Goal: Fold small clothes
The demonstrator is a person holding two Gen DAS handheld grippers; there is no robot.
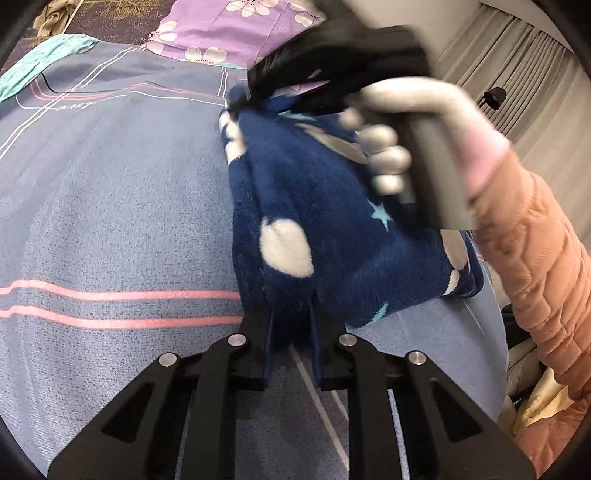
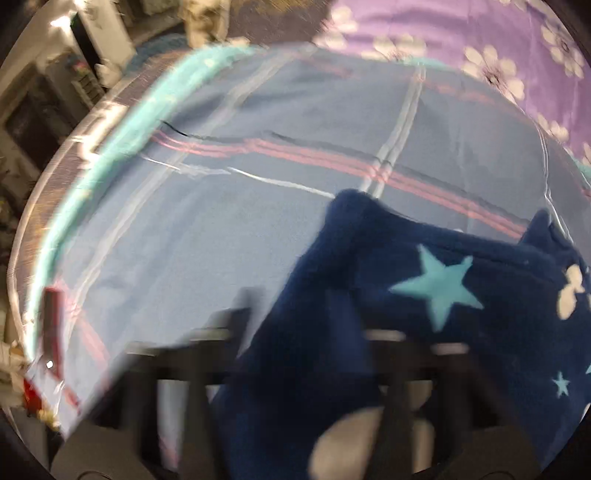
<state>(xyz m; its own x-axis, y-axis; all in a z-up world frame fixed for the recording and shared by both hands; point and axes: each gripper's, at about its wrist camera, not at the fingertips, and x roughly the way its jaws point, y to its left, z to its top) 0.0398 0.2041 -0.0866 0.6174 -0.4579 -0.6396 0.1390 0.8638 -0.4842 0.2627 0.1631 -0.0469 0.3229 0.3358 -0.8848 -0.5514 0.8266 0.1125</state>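
Observation:
A navy fleece garment [image 1: 317,221] with white hearts and pale blue stars lies bunched on the blue bedsheet [image 1: 110,206]. My left gripper [image 1: 291,317] is shut on its near edge. In the left wrist view my right gripper [image 1: 255,92], held by a gloved hand, is shut on the garment's far edge and lifts it. In the right wrist view the garment [image 2: 424,295] drapes over the blurred right gripper [image 2: 310,332], hiding its fingertips.
A purple flowered quilt [image 1: 236,33] lies at the far side of the bed. The sheet's teal border [image 2: 122,147] marks the bed's left edge, with room furniture [image 2: 40,110] beyond. A pink padded sleeve [image 1: 535,258] is at right, near grey curtains [image 1: 517,74].

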